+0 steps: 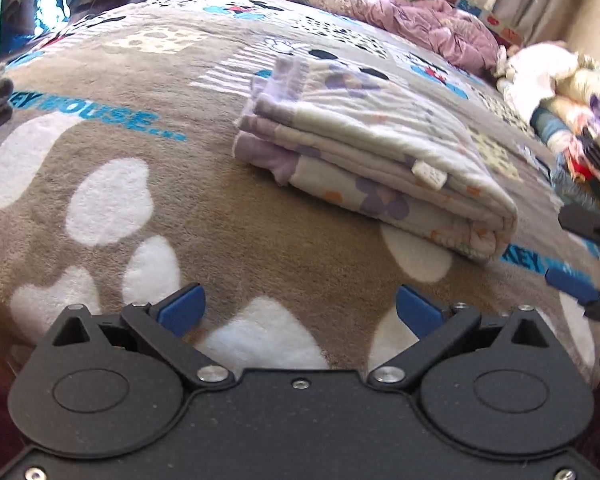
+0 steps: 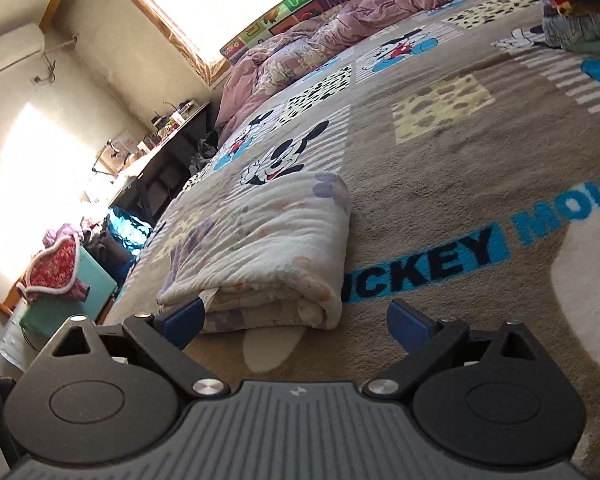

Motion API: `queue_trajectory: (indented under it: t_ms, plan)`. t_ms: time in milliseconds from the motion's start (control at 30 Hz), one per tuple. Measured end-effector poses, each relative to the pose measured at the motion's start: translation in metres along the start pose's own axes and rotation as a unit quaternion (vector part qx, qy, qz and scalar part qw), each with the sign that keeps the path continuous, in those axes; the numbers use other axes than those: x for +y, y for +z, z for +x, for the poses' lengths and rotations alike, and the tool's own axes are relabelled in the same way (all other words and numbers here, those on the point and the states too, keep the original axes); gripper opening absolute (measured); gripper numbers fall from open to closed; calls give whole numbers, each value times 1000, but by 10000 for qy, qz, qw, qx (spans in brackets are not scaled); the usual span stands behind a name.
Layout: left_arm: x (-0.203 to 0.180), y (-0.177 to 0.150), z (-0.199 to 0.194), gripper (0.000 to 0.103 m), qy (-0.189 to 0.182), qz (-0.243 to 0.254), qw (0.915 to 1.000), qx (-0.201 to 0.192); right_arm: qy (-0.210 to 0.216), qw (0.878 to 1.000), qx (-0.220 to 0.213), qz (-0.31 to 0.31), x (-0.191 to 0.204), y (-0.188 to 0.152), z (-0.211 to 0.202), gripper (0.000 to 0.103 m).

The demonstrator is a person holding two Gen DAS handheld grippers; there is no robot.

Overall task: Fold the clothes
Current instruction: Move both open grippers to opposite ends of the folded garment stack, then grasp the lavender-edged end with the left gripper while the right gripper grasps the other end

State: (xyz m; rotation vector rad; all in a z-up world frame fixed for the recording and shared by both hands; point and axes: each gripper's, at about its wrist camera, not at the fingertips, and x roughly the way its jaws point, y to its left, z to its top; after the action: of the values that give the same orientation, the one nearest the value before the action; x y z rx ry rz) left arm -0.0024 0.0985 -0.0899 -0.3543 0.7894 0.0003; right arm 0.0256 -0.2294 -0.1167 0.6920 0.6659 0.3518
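Note:
A folded white garment with purple flowers (image 1: pixel 364 152) lies on the brown Mickey Mouse blanket (image 1: pixel 120 128) that covers the bed. My left gripper (image 1: pixel 298 308) is open and empty, a little in front of the garment and apart from it. In the right wrist view the same folded garment (image 2: pixel 268 248) lies just ahead. My right gripper (image 2: pixel 296 320) is open and empty, low over the blanket (image 2: pixel 440 184), with its left fingertip close to the garment's near edge. The right gripper's blue fingertips also show at the right edge of the left wrist view (image 1: pixel 572 284).
A stack of folded clothes (image 1: pixel 580 136) stands at the right of the bed. A rumpled purple quilt (image 1: pixel 380 4) lies along the far side. A teal box with a red cushion (image 2: pixel 60 280) and a dark desk (image 2: pixel 168 160) stand beside the bed.

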Motion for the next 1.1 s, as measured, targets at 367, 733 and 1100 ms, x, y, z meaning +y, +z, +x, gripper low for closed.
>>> queue_trajectory:
  t_ms: [367,733,1100]
  plan:
    - [48,48,9,97,-907,-1507,9834,-444,649,9866,116,1493,-58,25,69,94]
    - [72,82,73,92,-1417,-2330,9619,-189,704,9929,484,831,-38,34,115,89]
    - [61,85,78,46,-1575,-2103,9648,-121,935,9923,530,621,-32,32,131,65]
